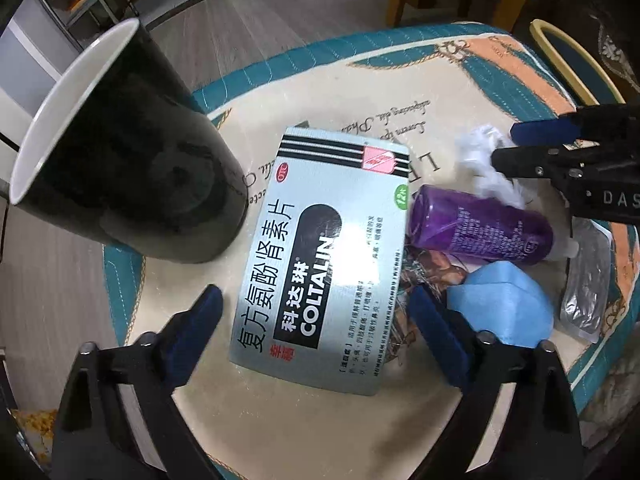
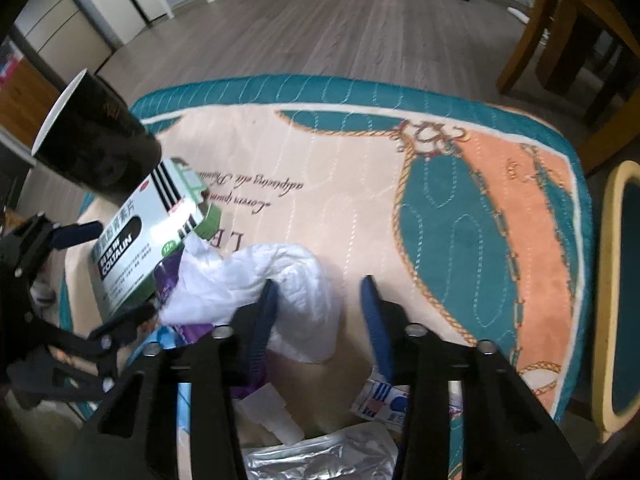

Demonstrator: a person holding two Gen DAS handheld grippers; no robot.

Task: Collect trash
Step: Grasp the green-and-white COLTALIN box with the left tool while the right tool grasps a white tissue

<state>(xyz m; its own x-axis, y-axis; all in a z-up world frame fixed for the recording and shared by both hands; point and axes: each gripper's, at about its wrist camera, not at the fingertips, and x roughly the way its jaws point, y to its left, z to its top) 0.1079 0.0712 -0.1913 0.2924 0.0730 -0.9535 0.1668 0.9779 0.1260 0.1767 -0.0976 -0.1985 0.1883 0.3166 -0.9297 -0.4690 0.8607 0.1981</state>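
Note:
A silver-blue medicine box [image 1: 328,256] marked COLTALIN lies flat on the quilted mat [image 1: 400,88]. My left gripper [image 1: 320,312] points down over its near end, open, with one blue pad on each side of the box and small gaps left. To the right, a crumpled white tissue [image 2: 280,280] lies between the fingers of my right gripper [image 2: 320,292]. The left pad touches the tissue and the right pad stands apart, so this gripper is open. A purple bottle [image 1: 480,228] lies on its side beside the box.
A black cup [image 1: 132,168] with a white inside stands just left of the box. A blue foam piece [image 1: 500,304], a silver foil pouch [image 2: 320,456] and a small printed packet [image 2: 384,400] lie near me. A wooden chair [image 2: 560,40] stands beyond the mat.

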